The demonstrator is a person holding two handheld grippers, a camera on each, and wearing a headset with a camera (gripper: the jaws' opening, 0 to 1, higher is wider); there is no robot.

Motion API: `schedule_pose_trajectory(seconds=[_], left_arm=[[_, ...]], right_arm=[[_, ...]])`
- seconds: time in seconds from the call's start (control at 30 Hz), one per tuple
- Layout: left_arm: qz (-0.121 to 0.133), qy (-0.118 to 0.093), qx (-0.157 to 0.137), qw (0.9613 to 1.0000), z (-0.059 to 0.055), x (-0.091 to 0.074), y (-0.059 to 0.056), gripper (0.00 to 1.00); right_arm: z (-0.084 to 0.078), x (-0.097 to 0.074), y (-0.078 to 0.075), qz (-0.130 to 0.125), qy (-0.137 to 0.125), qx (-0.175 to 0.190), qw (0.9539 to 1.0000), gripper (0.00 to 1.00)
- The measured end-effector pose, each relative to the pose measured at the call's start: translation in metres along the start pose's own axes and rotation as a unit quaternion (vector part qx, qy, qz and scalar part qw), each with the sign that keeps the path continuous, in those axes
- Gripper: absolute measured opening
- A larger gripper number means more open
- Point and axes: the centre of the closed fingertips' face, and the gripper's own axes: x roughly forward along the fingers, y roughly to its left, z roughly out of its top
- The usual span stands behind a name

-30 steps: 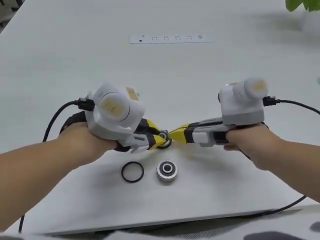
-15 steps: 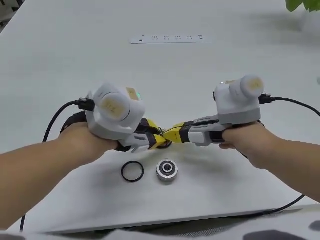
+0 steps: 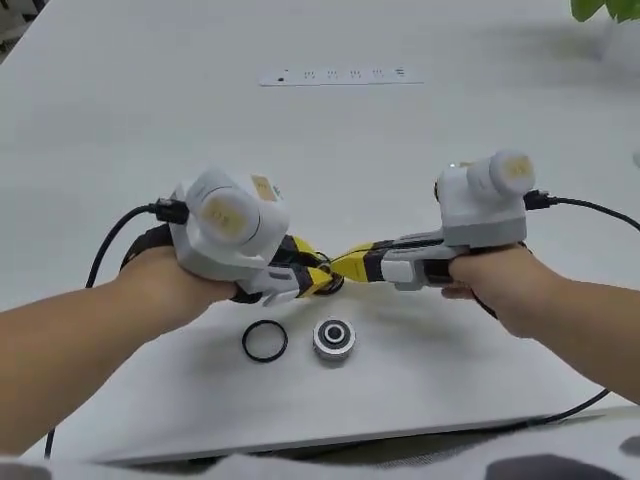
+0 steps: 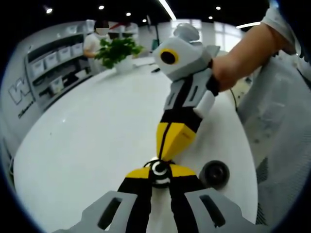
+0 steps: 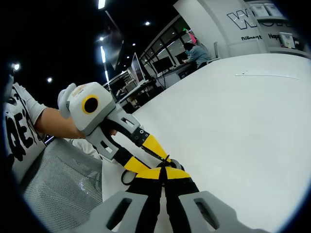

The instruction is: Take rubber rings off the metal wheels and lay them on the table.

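Observation:
My left gripper [image 3: 322, 282] is shut on a small metal wheel [image 4: 159, 168] with a black rubber ring around it, held just above the white table [image 3: 420, 150]. From the right, my right gripper [image 3: 343, 266] reaches in with its yellow tips pinched together at that wheel's rim, on the rubber ring. In the left gripper view the right gripper [image 4: 164, 154] points down onto the wheel. On the table in front of both lie a loose black rubber ring [image 3: 265, 341] and a second metal wheel [image 3: 334, 338], side by side.
A white power strip [image 3: 340, 76] lies far back on the table. A green plant [image 3: 605, 10] stands at the back right corner. Black cables [image 3: 590, 208] trail from both grippers. The table's front edge [image 3: 330, 440] runs just below the loose wheel.
The right gripper came in toward the held wheel, closed at its rim, then eased slightly back to the right. The left gripper, the loose ring and the second wheel stayed put.

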Motion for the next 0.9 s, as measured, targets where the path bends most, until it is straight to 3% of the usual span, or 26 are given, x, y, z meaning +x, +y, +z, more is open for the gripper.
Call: schedule_pose_trajectory(seconds=[0.4, 0.9], left_arm=[[-0.013, 0.000, 0.006, 0.9999, 0.002, -0.005, -0.005, 0.17], [-0.019, -0.022, -0.006, 0.9996, 0.007, -0.022, -0.009, 0.23]], right_arm=[[0.002, -0.002, 0.001, 0.003, -0.007, 0.009, 0.9999, 0.00], [0.011, -0.007, 0.006, 0.009, -0.020, 0.013, 0.9997, 0.00]])
